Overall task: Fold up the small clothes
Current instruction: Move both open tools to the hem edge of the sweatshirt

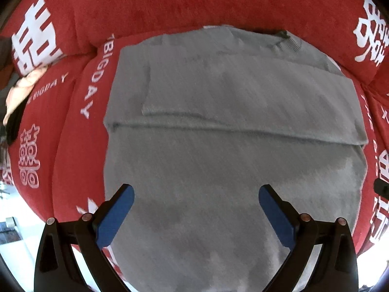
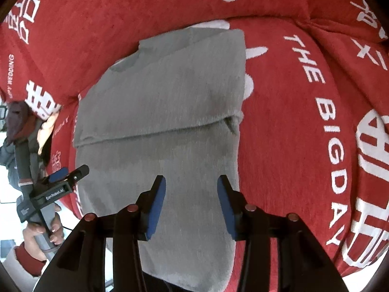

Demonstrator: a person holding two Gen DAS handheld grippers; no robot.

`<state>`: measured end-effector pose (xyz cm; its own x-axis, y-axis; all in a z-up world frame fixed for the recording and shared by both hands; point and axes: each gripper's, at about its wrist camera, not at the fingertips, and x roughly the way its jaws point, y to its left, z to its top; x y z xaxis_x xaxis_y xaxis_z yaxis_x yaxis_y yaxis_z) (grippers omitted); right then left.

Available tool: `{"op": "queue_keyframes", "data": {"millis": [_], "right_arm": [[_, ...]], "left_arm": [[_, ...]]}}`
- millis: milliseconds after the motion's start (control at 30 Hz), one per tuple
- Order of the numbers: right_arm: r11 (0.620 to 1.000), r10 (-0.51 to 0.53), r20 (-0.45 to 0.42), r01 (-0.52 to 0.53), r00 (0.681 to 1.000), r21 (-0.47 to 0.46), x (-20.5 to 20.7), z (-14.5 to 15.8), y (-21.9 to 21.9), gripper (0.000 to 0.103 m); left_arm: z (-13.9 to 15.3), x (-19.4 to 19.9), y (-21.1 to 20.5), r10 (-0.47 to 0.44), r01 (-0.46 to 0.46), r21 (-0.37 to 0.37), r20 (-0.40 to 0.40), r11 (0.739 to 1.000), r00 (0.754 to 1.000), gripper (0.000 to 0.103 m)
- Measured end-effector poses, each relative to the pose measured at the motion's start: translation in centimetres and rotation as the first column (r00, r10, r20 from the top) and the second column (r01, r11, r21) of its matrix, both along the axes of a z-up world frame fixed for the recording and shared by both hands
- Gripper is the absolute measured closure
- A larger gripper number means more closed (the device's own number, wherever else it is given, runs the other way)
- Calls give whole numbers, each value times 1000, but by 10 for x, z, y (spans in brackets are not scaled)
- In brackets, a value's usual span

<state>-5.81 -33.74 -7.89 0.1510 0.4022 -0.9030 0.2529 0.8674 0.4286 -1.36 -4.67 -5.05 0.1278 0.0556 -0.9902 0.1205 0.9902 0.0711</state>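
At the far left edge of the red cushion (image 1: pixel 170 4), a heap of cream and dark clothes (image 1: pixel 22 90) lies off to the side of your work, well apart from the grey garment (image 1: pixel 218 160). Your left gripper (image 1: pixel 195 209) hangs over the garment's near end with its blue-padded fingers (image 1: pixel 114 216) spread wide and nothing between them. The garment lies flat on the cushion's seat, its long axis running from the near edge towards the backrest, and a folded layer crosses it about halfway up, leaving a straight hem line from side to side. At the far end, a dark notch shows near the right corner; you cannot tell whether that is a collar or a cuff. Seen from the right wrist, your right gripper (image 2: pixel 192 204) is over the same near end of the grey garment (image 2: pixel 170 112), fingers (image 2: pixel 155 209) parted and holding nothing. White lettering (image 2: pixel 333 146) runs along the cushion's right side, clear of the cloth. The garment's nearest edge is hidden behind the gripper bodies
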Motion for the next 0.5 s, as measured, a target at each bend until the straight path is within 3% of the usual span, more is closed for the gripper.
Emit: {"op": "queue_keyframes", "data": {"millis": [300,500], "right_arm": [[999,41,9,-42,999,25,-24,-1,9,55],[998,54,72,-57,996,34,-47,11,25,52]], "left_arm": [[4,-46,-1,-5,5,2,-41,1000,999,0],[2,-75,23,-8,8,-17,-48,1000,999,0]]}}
